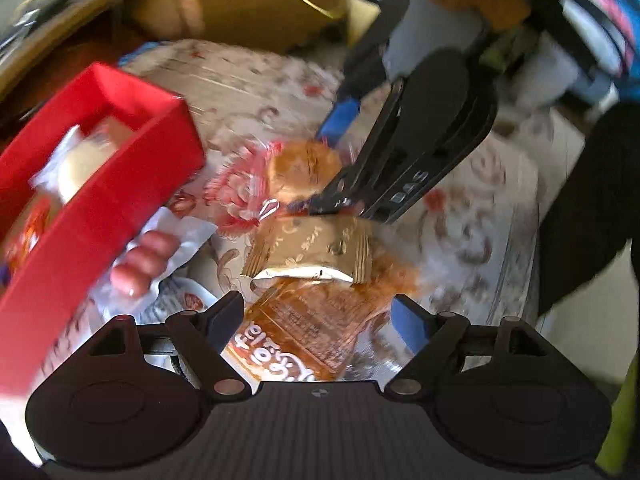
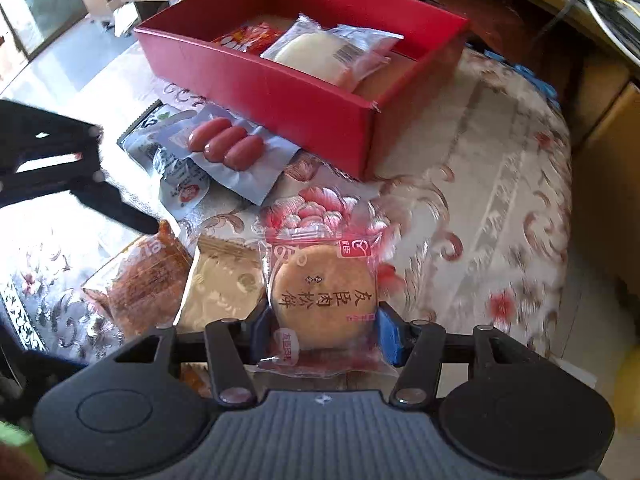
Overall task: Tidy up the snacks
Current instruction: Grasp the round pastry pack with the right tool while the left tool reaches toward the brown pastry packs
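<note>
**Round pastry packet caught in the right gripper**

The clear packet with a round pastry point(image 2: 324, 304), printed with Chinese characters and a red logo tab, sits on the floral tablecloth point(image 2: 480, 216), clenched between the right gripper point(image 2: 324, 334) pads. Beside it lie a beige packet point(image 2: 224, 288) and an orange packet point(image 2: 148, 280) with blurred white lettering. The left gripper point(image 1: 320, 320) hangs released above the orange one. Behind, a sausage pack point(image 2: 226, 148) leans at the red box point(image 2: 280, 96) holding other snacks.
</note>
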A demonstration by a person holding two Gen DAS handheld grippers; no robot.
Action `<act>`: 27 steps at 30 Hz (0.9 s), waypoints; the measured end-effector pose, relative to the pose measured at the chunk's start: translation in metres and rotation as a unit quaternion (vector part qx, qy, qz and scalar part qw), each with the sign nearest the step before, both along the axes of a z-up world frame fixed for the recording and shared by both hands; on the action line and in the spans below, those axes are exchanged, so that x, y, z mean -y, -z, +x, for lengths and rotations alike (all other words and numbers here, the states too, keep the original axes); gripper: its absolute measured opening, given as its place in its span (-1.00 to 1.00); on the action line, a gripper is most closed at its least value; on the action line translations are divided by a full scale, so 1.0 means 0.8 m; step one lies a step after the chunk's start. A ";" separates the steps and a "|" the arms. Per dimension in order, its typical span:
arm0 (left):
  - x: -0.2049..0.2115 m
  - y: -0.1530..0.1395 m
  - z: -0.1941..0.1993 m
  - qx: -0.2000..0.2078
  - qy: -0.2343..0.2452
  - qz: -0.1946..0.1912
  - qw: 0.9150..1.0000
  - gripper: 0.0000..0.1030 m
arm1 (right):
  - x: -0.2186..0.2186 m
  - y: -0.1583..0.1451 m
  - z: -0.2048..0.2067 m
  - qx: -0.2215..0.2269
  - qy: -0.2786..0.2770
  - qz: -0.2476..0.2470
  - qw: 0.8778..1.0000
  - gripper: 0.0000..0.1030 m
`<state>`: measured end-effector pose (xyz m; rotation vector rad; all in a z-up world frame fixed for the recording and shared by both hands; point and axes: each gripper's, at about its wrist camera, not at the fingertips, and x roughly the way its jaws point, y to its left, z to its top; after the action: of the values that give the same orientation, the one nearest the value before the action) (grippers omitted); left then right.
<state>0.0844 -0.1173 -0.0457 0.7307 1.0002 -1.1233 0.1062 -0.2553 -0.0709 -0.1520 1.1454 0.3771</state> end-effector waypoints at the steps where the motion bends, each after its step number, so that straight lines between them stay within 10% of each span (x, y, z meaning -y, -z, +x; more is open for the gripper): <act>1: 0.004 0.005 0.003 -0.003 0.015 0.013 1.000 0.67 | 0.001 0.001 -0.002 0.001 0.001 0.001 1.000 -0.14; 7: 0.015 0.036 0.006 -0.004 0.048 0.055 0.997 0.87 | 0.002 0.002 0.000 0.003 0.007 0.011 1.000 -0.10; 13: 0.004 0.029 -0.025 0.002 0.016 0.029 0.999 0.54 | 0.002 0.003 0.001 0.000 0.018 0.017 1.000 0.00; 19: -0.019 0.018 -0.050 -0.027 -0.057 0.009 0.998 0.38 | -0.011 0.012 0.002 -0.027 0.001 0.026 0.999 0.75; 27: 0.011 0.027 -0.048 -0.036 -0.068 0.008 0.997 0.83 | -0.014 0.007 -0.008 -0.014 0.023 -0.005 1.000 0.18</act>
<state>0.0461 -0.1263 -0.0672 0.6285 1.1044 -1.0308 0.0997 -0.2445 -0.0766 -0.1301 1.1759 0.3328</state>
